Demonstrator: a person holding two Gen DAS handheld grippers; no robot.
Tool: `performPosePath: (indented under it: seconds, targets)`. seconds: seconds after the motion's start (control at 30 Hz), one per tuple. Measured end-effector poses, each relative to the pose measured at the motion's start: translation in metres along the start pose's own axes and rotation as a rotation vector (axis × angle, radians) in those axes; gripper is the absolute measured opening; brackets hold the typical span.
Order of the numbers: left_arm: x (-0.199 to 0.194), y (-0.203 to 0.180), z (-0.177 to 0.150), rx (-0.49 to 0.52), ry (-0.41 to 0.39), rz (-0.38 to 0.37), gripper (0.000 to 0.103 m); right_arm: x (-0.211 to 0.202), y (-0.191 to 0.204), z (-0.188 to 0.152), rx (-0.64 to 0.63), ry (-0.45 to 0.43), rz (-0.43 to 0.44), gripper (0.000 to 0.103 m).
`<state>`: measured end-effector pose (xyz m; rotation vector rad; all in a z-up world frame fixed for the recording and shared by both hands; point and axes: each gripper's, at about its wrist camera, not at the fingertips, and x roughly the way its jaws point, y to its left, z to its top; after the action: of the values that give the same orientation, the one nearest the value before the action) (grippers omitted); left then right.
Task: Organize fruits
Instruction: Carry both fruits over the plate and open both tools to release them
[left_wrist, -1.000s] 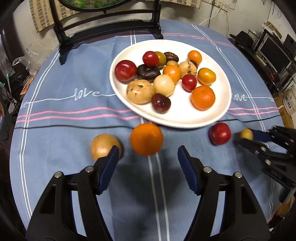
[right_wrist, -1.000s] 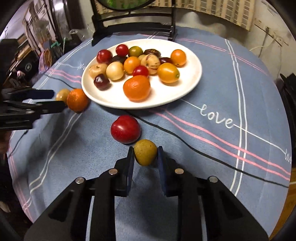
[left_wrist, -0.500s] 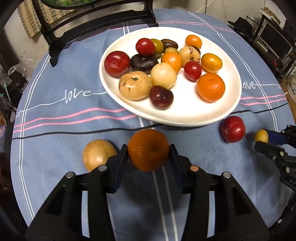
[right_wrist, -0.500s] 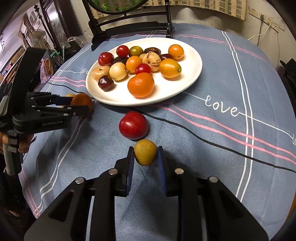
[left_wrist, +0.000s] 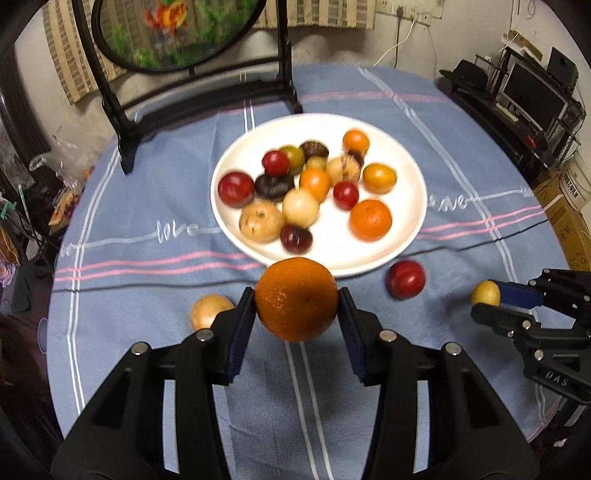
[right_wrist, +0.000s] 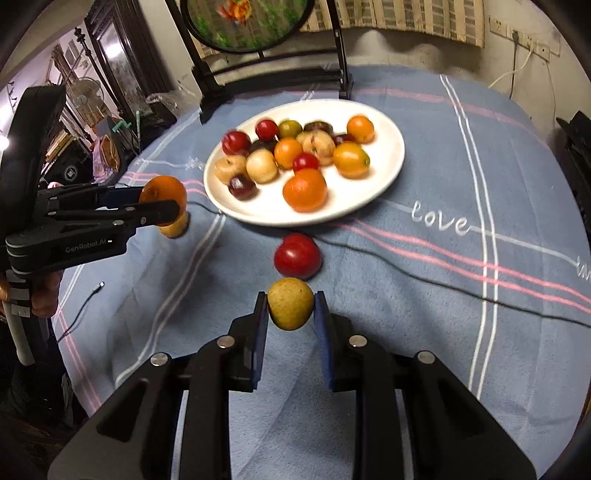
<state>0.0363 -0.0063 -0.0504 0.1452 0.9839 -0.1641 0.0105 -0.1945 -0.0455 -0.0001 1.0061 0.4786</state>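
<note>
The left gripper (left_wrist: 296, 300) is clamped on a large orange (left_wrist: 296, 298), its blue pads pressing the fruit's two flanks, and the fruit hangs clear of the blue tablecloth (left_wrist: 147, 295). The right gripper (right_wrist: 290, 309) pinches a small yellow-green fruit (right_wrist: 290, 303) the same way, also off the cloth. Neither load has a long axis to speak of; both are nearly round, so approach angle matters little.

What the coming move turns on is where the white plate (left_wrist: 413, 206) lies from each pair of tongs. In the left wrist view it sits at twelve o'clock from the orange, its near rim just beyond the fruit. In the right wrist view it sits at about twelve, slightly toward eleven, farther off, with a loose red plum (right_wrist: 297, 255) lying on the cloth directly between tongs and plate. The left hand therefore looks the nearer and has the clearer path.

The open patch on the plate is its near portion, toward five o'clock of the heap. A tan fruit (left_wrist: 211, 311) rests on the cloth at nine o'clock of the left tongs, not yet gathered.
</note>
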Motion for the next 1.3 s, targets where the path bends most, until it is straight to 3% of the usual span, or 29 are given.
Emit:
performPosePath:
  seconds: [0.33, 0.6, 1.3]
  targets:
    - [-0.042, -0.009, 0.046, 0.021, -0.116, 0.011, 0.046, -0.051, 0.018, 0.055, -0.080, -0.160, 0.011, 0.025]
    - [-0.051, -0.014, 0.069, 0.027, -0.153, 0.000, 0.046, -0.073, 0.024, 0.090, -0.127, -0.241, 0.015, 0.025]
    - [-0.002, -0.005, 0.096, 0.013, -0.102, -0.004, 0.046, -0.031, -0.004, 0.128, -0.085, -0.208, 0.035, 0.025]
